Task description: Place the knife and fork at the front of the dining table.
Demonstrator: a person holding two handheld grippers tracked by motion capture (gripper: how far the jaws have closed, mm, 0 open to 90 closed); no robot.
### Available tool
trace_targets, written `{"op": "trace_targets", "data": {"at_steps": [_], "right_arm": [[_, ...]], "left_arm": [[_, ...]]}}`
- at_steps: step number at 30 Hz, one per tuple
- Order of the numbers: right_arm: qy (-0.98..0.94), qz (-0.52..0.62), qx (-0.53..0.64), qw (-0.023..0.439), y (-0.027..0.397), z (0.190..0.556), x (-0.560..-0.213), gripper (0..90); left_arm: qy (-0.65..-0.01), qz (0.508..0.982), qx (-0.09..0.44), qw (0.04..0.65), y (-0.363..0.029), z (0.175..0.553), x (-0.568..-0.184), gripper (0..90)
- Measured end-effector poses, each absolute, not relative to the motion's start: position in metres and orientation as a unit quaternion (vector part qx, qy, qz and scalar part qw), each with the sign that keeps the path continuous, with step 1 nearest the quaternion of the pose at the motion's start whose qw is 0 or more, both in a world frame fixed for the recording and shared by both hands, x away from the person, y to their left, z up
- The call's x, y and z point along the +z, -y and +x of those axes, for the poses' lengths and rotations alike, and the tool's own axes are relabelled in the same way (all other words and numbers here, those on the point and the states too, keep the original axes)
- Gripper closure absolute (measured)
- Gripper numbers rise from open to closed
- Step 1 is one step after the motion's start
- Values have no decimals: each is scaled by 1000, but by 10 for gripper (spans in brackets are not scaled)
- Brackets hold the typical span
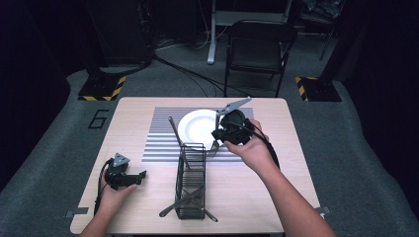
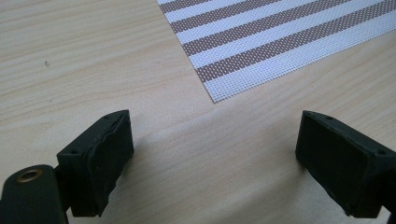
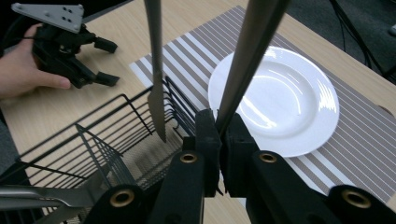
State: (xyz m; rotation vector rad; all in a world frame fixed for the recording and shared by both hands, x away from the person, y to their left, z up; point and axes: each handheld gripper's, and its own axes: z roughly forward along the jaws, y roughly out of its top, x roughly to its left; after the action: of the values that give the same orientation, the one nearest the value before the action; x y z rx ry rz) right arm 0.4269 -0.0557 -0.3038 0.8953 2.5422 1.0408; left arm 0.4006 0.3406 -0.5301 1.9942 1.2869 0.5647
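While the person's right gripper [image 1: 218,136] hangs over the near edge of the round white plate [image 1: 196,127], its black jaws are pressed together on the handle of a silver metal fork [image 1: 215,132], pinching it so the tines hang down beside the far end of the black wire cutlery basket [image 1: 190,181]. From the right gripper view the fork's handle [image 3: 252,56] rises up out of the clamped jaws, with the plate [image 3: 289,100] behind it and a silver table knife [image 3: 156,74] standing upright in the basket [image 3: 107,135] just to one side.

That basket stands between the two hands, lengthwise on the pale wooden table [image 1: 257,187], its far end touching the grey-and-white striped placemat [image 1: 158,136] on which the plate rests. I count one plate, one mat, one basket and one fork in the grip. In the basket there is the upright knife [image 1: 176,134] leaning at the far end, and at the near end two more pieces of silver cutlery [image 1: 185,201] lie crossed; what kind they are I cannot tell.

The left gripper [image 1: 137,177] rests on the table well off to the left, jaws spread wide with nothing between them, bare wood and a corner of the mat [image 2: 280,42] ahead of it.

Beyond the table a black folding chair [image 1: 259,49] faces it. A black "6" [image 1: 98,119] is marked on the floor by the table's far left corner.
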Motion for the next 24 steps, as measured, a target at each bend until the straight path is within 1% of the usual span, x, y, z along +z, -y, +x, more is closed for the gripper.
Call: {"op": "trace_targets", "data": {"at_steps": [3, 8, 17, 24], "right_arm": [[-871, 319, 350, 135, 64, 429, -312, 871], [-866, 335, 344, 137, 75, 432, -324, 871], [-858, 371, 324, 148, 98, 445, -364, 871], [-849, 391, 317, 159, 106, 451, -379, 872]], "left_arm": [[-495, 768, 217, 344, -341, 401, -530, 111], [-495, 768, 217, 344, -341, 401, -530, 111], [-495, 769, 215, 341, -341, 400, -530, 112], [-495, 768, 217, 343, -341, 400, -530, 112]]}}
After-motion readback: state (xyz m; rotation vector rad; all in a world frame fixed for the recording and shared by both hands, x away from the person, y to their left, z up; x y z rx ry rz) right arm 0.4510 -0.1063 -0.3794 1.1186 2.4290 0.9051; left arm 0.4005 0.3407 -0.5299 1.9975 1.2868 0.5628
